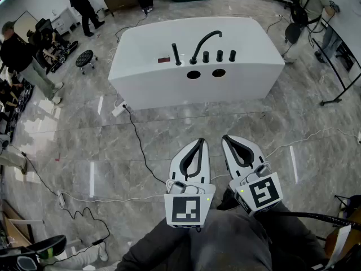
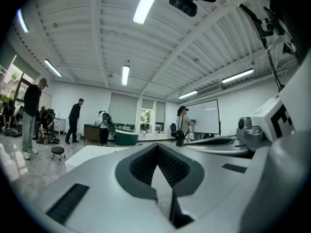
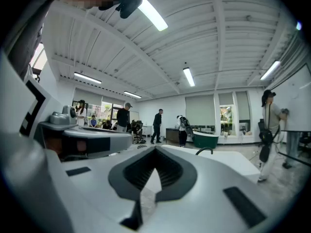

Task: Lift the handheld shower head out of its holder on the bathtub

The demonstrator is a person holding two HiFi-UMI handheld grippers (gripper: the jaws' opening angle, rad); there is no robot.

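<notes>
Grey marble floor [image 1: 84, 151] stretches between the person and a white bathtub [image 1: 169, 89] well ahead, where the black shower head [image 1: 176, 54] stands upright in its holder on the tub's deck, just left of the curved spout [image 1: 206, 41]. Left gripper [image 1: 199, 140] and right gripper [image 1: 226, 138] are held side by side close to the body, both with jaws closed together and nothing between them. The approach appears not yet begun; next likely means walking up to the tub, parting one gripper's jaws and closing them round the shower head.
</notes>
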